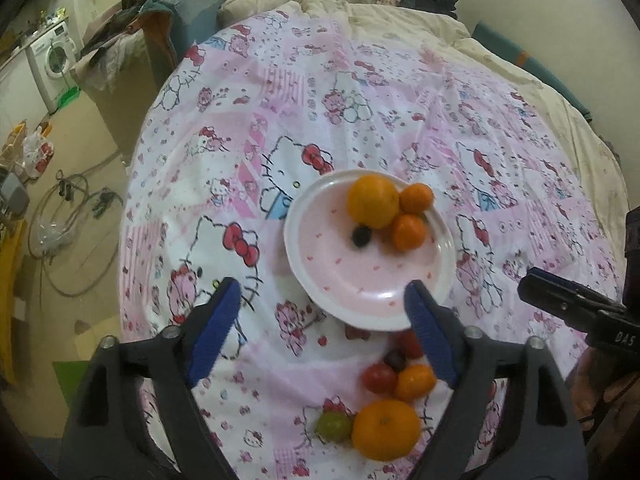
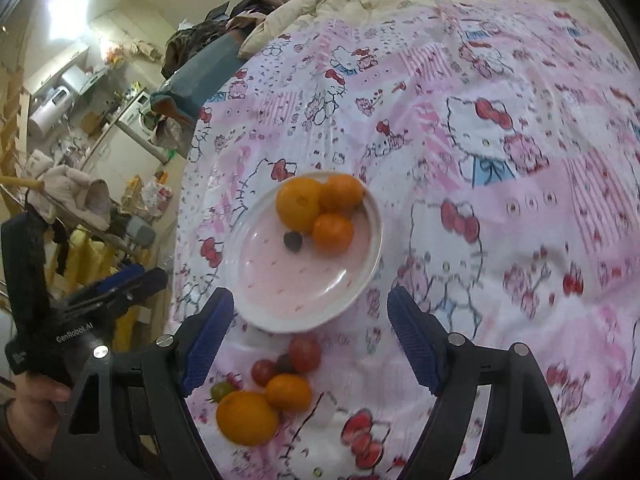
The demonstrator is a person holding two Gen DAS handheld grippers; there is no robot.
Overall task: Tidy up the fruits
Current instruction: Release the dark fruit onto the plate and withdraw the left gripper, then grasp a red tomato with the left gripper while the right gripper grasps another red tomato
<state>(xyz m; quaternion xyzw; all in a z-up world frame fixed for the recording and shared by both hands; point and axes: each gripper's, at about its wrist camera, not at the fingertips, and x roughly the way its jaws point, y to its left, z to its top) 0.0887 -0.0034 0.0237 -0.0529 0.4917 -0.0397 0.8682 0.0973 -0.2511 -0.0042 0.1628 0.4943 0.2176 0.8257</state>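
Observation:
A pink plate (image 1: 352, 280) (image 2: 280, 288) lies on the cartoon-print bedsheet, holding a large orange (image 1: 372, 200) (image 2: 299, 204), two small oranges (image 1: 409, 232) (image 2: 333, 234) and one dark grape (image 1: 361, 236) (image 2: 293, 240). Nearer me, loose on the sheet, lie a big orange (image 1: 386, 428) (image 2: 247, 418), a small orange (image 1: 414, 382) (image 2: 288, 392), red tomatoes (image 1: 379, 378) (image 2: 305, 354), a dark grape (image 2: 285, 363) and a green tomato (image 1: 334, 426) (image 2: 222, 390). My left gripper (image 1: 320, 340) is open above the sheet with nothing between its fingers. My right gripper (image 2: 310, 340) is open above the loose fruit, gripping nothing.
The bed's left edge drops to a cluttered floor with hoses (image 1: 68, 240), bags and a washing machine (image 1: 54, 60). A rumpled cream duvet (image 1: 360, 12) and clothes lie at the bed's far end. Each view shows the other gripper at its side edge, held by a hand (image 2: 36, 404).

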